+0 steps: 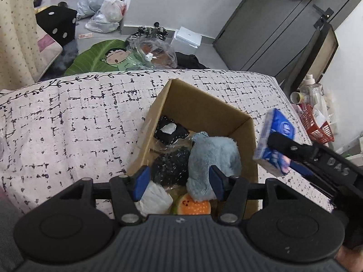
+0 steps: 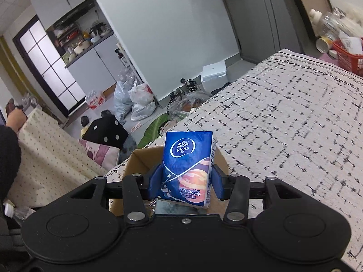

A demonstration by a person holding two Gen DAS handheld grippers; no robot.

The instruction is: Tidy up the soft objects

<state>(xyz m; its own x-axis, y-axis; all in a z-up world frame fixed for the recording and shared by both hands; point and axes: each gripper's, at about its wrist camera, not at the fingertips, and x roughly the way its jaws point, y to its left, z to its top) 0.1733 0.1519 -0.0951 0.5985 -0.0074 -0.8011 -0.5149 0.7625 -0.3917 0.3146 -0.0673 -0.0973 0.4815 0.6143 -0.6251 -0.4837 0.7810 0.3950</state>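
Note:
A cardboard box (image 1: 204,111) stands on the patterned bed cover (image 1: 68,122). In it lie a light blue plush toy (image 1: 215,156), a black speckled soft item (image 1: 170,167), another black item (image 1: 170,131), a white packet (image 1: 156,197) and an orange plush (image 1: 192,206). My left gripper (image 1: 179,181) is open and empty just above the box's near end. My right gripper (image 2: 186,181) is shut on a blue Vinda tissue pack (image 2: 188,165), held just above the box's right wall (image 2: 140,161). The pack also shows in the left wrist view (image 1: 275,140).
A red basket (image 1: 317,124) with bottles stands off the bed's right side. On the floor beyond are plastic bags (image 1: 106,13), a green leaf mat (image 1: 99,56), a black dotted cushion (image 1: 59,22) and a white box (image 1: 188,38). A grey wardrobe (image 1: 272,22) stands at the right.

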